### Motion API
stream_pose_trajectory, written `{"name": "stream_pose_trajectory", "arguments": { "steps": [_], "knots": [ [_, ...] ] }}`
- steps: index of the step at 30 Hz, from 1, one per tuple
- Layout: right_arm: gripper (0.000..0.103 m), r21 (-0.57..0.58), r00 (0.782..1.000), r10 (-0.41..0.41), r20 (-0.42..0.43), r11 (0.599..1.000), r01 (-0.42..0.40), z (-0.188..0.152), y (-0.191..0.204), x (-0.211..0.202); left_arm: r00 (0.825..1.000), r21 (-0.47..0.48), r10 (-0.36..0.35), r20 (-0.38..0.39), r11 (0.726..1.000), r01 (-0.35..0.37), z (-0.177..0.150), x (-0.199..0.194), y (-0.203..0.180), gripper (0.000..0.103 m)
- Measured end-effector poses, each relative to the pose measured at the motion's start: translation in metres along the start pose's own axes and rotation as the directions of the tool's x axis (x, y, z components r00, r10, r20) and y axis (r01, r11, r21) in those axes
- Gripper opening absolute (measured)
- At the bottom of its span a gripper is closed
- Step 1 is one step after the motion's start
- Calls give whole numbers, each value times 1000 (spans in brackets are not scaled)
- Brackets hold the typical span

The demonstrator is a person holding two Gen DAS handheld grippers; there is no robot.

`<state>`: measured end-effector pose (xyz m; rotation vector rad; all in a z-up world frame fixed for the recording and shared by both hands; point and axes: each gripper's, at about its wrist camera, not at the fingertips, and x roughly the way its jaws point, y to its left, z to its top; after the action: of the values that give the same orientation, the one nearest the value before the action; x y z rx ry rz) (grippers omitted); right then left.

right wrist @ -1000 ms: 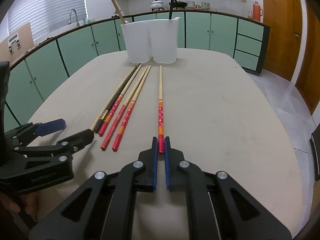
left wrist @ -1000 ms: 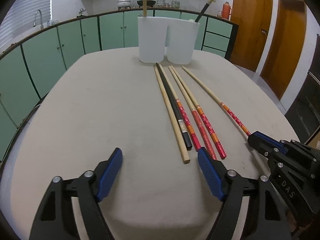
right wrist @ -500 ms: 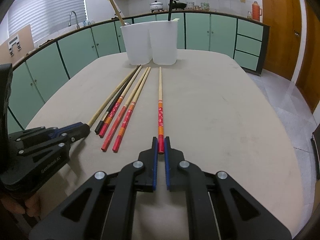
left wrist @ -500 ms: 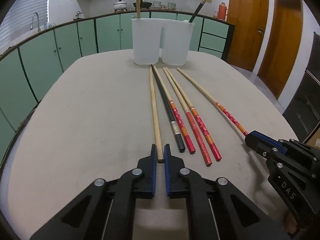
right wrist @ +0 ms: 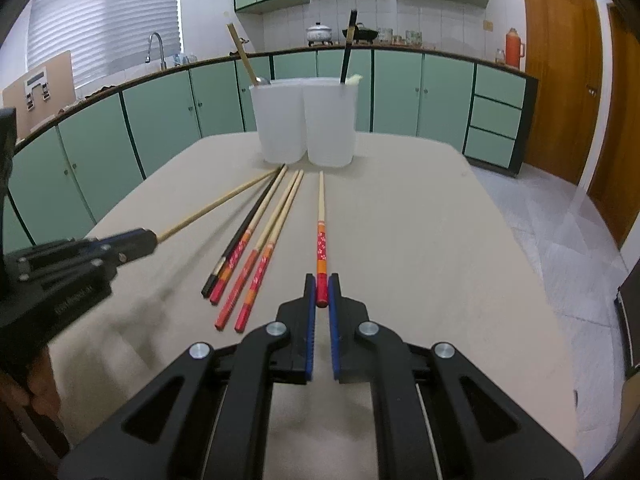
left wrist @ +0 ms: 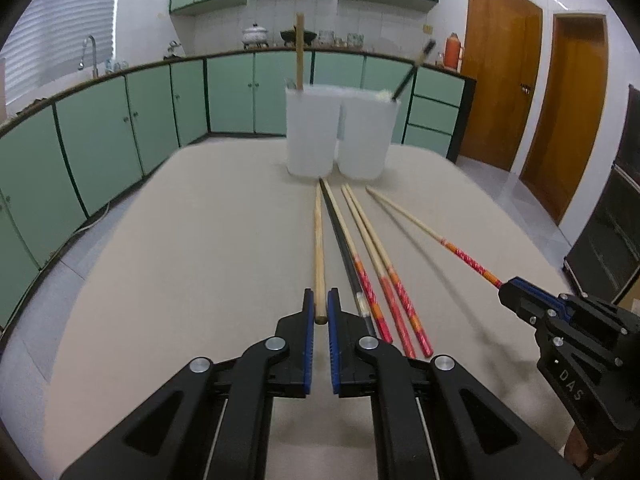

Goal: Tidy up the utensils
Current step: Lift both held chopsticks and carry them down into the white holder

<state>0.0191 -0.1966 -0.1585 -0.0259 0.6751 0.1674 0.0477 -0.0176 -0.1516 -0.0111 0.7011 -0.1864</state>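
Note:
My left gripper [left wrist: 319, 307] is shut on the near end of a plain wooden chopstick [left wrist: 318, 248], lifted off the table. My right gripper [right wrist: 321, 290] is shut on the red end of a red-patterned chopstick [right wrist: 321, 224], also raised. A black chopstick [left wrist: 344, 248] and three red-ended chopsticks [left wrist: 384, 276] lie side by side on the beige table [left wrist: 200, 240]. Two white holder cups [left wrist: 310, 132] [left wrist: 366, 136] stand at the far end, the left holding a wooden stick, the right a black one.
Green kitchen cabinets [left wrist: 120, 128] run around the table's left and far sides. Wooden doors [left wrist: 500, 92] are at the right. A dark cabinet [left wrist: 616, 220] stands at the far right, near the table's edge.
My left gripper closed on the plain wooden chopstick and lifted its end away from the others. My right gripper, still shut on the red chopstick, has lifted too.

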Motion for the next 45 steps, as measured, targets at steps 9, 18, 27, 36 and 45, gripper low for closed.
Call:
{"name": "stream_pose_trajectory", "arguments": {
  "steps": [9,18,27,36,45],
  "knots": [
    [5,-18,996,-3,91,1000,5,37,-4,-24,991,-12,-15,130,1000,16,44,-34,2,6],
    [5,-21,985,38,169,999,-35,97,-12,-42,972,-5,-33,233,999,35,96,-50,1,6],
    [5,1,985,93,148,996,-94,162,-26,-38,961,7,-51,273,999,51,140,-47,-1,6],
    [5,-46,979,141,148,990,-136,206,-28,-44,946,32,-89,313,996,83,171,-61,-3,6],
    [5,-66,958,170,231,985,-159,256,-30,-60,910,52,-122,396,993,110,214,-75,-4,6]
  ]
}}
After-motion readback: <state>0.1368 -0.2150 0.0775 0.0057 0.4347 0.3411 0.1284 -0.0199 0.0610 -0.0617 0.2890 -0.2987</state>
